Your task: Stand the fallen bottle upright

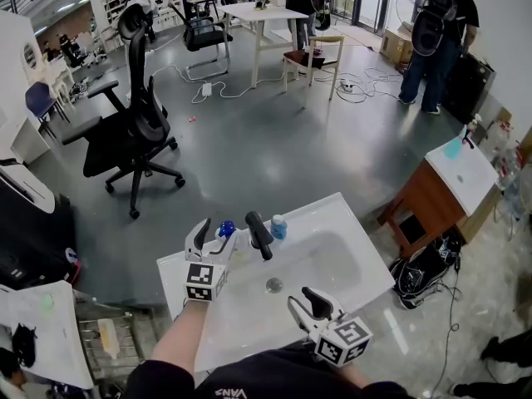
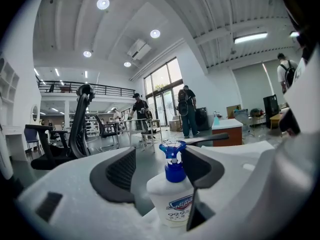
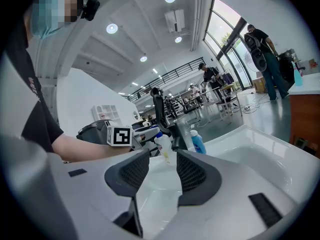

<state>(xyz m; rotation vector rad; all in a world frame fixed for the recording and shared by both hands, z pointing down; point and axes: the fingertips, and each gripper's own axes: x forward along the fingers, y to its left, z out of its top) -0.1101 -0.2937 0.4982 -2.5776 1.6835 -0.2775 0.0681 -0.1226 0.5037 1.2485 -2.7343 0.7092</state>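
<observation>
So there are two bottles on the back ledge of the one sink: the white pump bottle with the blue top is standing upright left of the single black faucet, and a blue bottle sits on its other side. Two grippers here. The left gripper has its jaws spread wide around the white bottle without squeezing it, and the right gripper hangs over the basin, jaws apart, nothing in them.

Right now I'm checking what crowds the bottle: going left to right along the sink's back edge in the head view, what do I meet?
First the white bottle with blue pump → black faucet → blue bottle.
</observation>
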